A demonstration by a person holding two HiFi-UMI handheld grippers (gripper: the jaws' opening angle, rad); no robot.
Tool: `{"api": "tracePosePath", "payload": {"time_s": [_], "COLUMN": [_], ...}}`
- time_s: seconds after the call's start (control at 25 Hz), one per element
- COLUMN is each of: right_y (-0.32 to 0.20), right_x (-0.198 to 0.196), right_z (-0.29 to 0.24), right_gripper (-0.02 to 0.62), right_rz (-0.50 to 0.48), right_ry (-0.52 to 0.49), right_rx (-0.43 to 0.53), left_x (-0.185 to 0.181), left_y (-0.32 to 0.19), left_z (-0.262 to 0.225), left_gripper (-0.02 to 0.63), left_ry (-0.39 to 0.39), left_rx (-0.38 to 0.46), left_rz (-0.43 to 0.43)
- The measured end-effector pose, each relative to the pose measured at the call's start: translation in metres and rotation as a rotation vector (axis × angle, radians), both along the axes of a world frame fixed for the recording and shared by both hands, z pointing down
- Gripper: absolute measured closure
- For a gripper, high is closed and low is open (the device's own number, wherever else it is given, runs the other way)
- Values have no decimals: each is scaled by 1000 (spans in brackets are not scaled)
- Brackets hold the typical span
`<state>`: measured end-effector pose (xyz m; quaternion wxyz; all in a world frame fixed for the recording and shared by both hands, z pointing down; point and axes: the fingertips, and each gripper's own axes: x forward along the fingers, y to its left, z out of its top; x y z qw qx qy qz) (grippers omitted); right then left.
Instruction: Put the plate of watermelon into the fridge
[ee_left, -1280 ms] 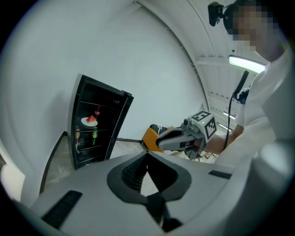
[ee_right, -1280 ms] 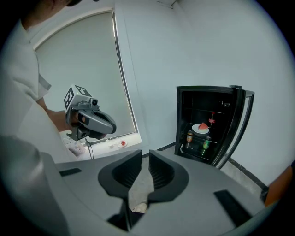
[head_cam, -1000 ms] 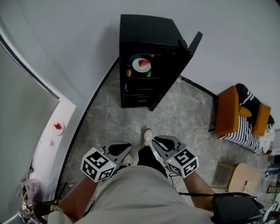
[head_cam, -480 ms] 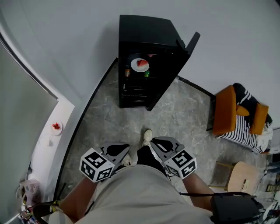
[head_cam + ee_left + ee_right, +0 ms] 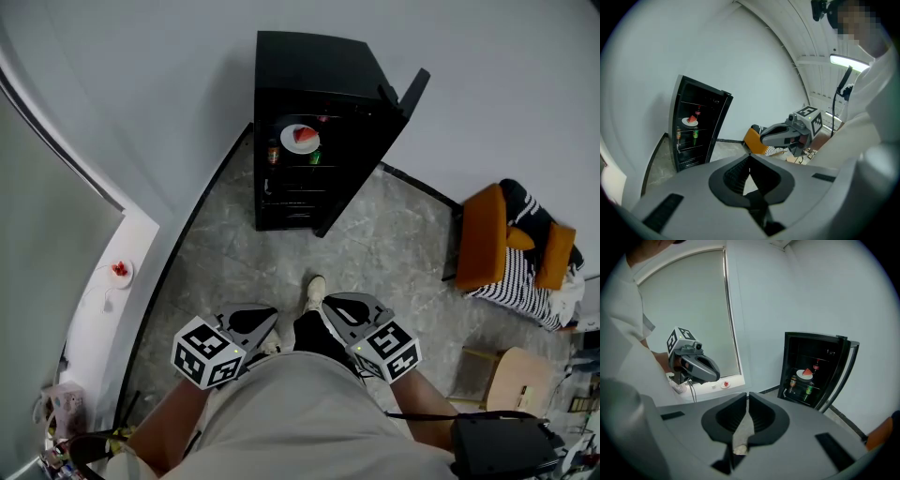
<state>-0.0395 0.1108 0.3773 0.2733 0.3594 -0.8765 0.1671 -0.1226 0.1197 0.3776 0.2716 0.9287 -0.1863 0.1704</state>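
Observation:
The white plate with a watermelon slice (image 5: 300,139) rests on an upper shelf inside the black fridge (image 5: 314,66), whose door (image 5: 401,101) stands open; the plate (image 5: 690,121) also shows in the left gripper view, and the plate (image 5: 805,373) in the right gripper view. Both grippers hang at the person's waist, well back from the fridge. My left gripper (image 5: 253,317) is shut and holds nothing. My right gripper (image 5: 342,305) is also shut and holds nothing. Its jaw tips meet (image 5: 746,397).
A red bottle and cans (image 5: 274,155) stand on the fridge shelves. A second small plate with something red (image 5: 122,272) lies on the white sill at left. An orange chair with striped cloth (image 5: 511,248) and a wooden stool (image 5: 520,375) stand at right. The person's shoe (image 5: 316,291) is on the stone floor.
The head view has drifted slightly, so the fridge sits a touch further left. Both grippers stay shut at the waist, barely moved.

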Motion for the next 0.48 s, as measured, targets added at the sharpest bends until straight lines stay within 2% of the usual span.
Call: {"api": "tracePosePath", "payload": {"time_s": [0.48], "right_y": [-17], "right_x": [22], "right_z": [7], "right_gripper": [571], "right_rz": [20], "right_ry": [-5], "right_rx": [-10], "left_x": [23], "left_y": [-20], "left_z": [10], "left_gripper": [594], "left_ry": [-10], "left_rx": [-16], "left_rz": [12]}}
